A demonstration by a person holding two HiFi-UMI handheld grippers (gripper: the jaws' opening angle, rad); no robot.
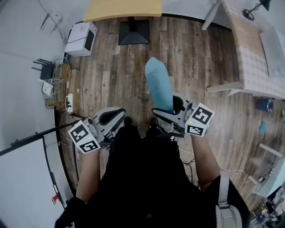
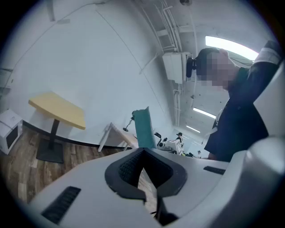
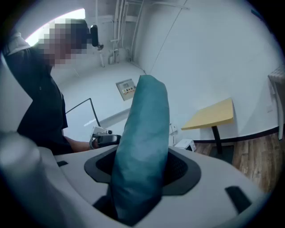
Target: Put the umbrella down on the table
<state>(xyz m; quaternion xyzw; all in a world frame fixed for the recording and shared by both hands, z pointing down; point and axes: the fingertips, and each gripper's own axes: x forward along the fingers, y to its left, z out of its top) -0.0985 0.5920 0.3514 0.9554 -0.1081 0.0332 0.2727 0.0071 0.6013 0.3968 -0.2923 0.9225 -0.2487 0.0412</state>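
A folded teal umbrella (image 1: 159, 87) in its sleeve sticks out forward over the wood floor, away from the person's body. My right gripper (image 1: 162, 115) is shut on its near end, and in the right gripper view the umbrella (image 3: 142, 147) fills the gap between the jaws. My left gripper (image 1: 121, 121) is held beside it at the left, apart from the umbrella, its jaws together at the tips with nothing between them (image 2: 142, 153). From the left gripper view the umbrella (image 2: 143, 127) stands upright beyond the jaws. A yellow table (image 1: 122, 9) stands ahead.
A white table (image 1: 254, 58) runs along the right side. A white microwave (image 1: 81, 39) sits on the floor at the left, with a router (image 1: 46, 71) and cables by the wall. The yellow table's black base (image 1: 133, 32) rests on the floor.
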